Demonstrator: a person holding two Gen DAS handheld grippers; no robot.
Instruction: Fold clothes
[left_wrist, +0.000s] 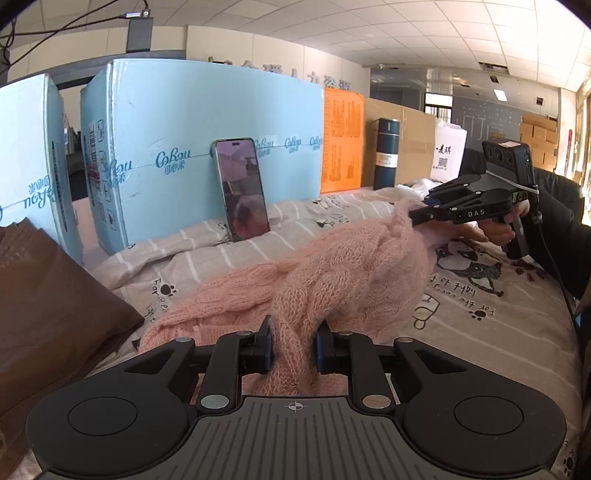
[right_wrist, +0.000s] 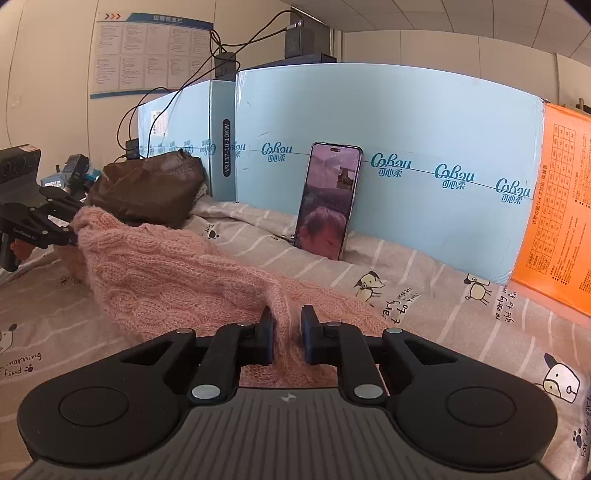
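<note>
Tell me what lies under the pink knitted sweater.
The pink knitted sweater lies on a grey striped cartoon-print bedsheet, visible all around it. Whatever is directly beneath the sweater's bulk is covered.

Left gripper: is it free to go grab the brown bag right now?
Probably not. The left gripper is shut on the pink sweater, whose far end the right gripper also holds. The brown bag lies unobstructed beside it.

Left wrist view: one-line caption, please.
Both grippers, left and right, pinch a pink sweater above the bedsheet.
</note>
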